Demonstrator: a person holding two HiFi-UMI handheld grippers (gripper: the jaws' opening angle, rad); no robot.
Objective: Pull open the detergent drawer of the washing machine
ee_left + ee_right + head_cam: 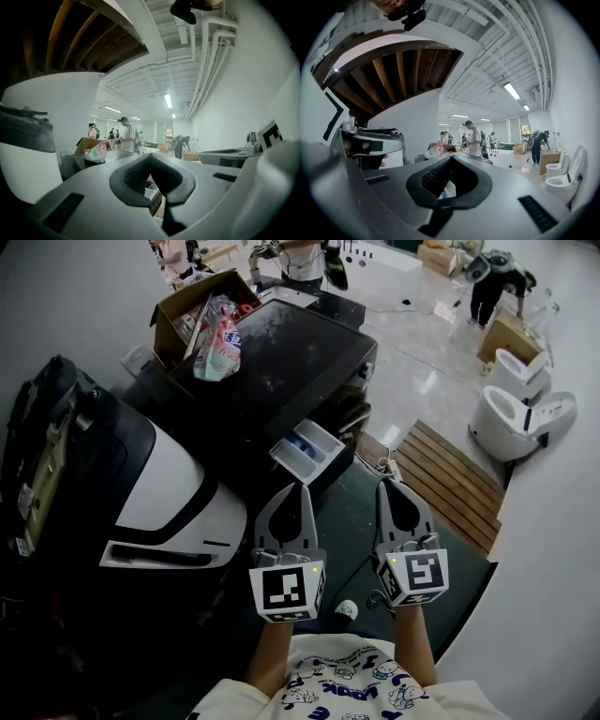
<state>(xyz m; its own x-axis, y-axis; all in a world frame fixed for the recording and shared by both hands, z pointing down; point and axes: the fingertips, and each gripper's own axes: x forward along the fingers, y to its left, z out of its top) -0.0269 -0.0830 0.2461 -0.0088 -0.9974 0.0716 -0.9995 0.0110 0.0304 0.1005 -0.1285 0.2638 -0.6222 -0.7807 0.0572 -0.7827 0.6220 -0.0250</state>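
The black-topped washing machine (281, 362) stands ahead of me in the head view. Its white detergent drawer (307, 448) juts out of the front, pulled open, with a blue insert showing. My left gripper (303, 489) hovers just short of the drawer, its jaws shut together on nothing. To its right, my right gripper (385, 484) is also shut and holds nothing, apart from the drawer. Along the left gripper (150, 155) a bit of the drawer (151, 192) shows through the loop of the jaws. The right gripper (451, 156) frames the drawer (448, 189) the same way.
A cardboard box (178, 310) and a pink detergent bag (220, 343) sit on the machine's top. A white and black appliance (169, 493) stands close at the left. A wooden pallet (450, 479) and white toilets (511, 418) are at the right. People (305, 259) stand behind.
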